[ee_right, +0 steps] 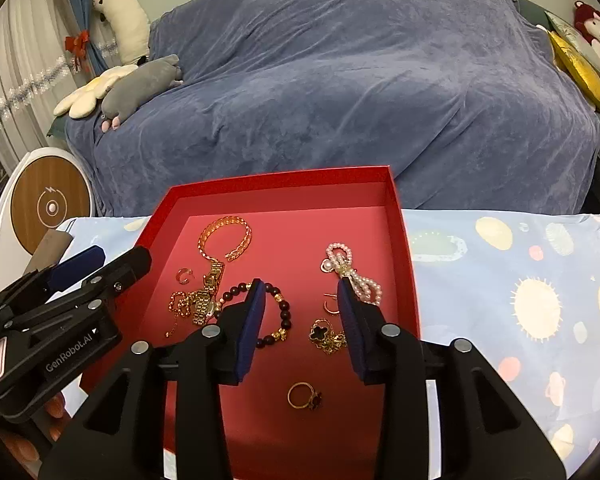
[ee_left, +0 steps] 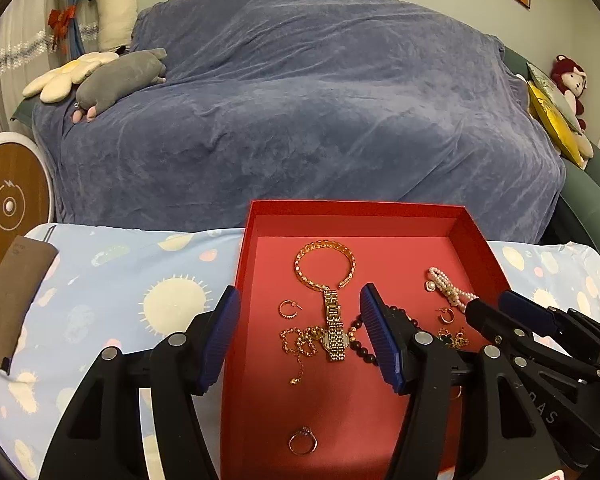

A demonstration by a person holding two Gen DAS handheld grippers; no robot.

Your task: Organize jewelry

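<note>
A red tray [ee_left: 476,236] [ee_right: 400,216] holds jewelry: a gold chain bracelet [ee_left: 325,265] [ee_right: 225,236], a gold watch [ee_left: 334,330] [ee_right: 205,294], a pearl bracelet [ee_left: 448,285] [ee_right: 350,270], a dark bead bracelet [ee_right: 285,312], hoop earrings [ee_left: 289,309] [ee_right: 185,276], a black clover piece [ee_right: 321,333] and rings [ee_left: 302,442] [ee_right: 305,396]. My left gripper [ee_left: 300,300] is open above the tray's left part, over the watch. My right gripper [ee_right: 300,292] is open above the tray's right part, empty.
The tray sits on a pale blue cloth with suns [ee_left: 172,304] [ee_right: 536,308]. A brown card [ee_left: 12,300] lies at the far left. A blue-covered sofa [ee_left: 300,100] with plush toys stands behind. A round wooden stool [ee_left: 8,204] is at the left.
</note>
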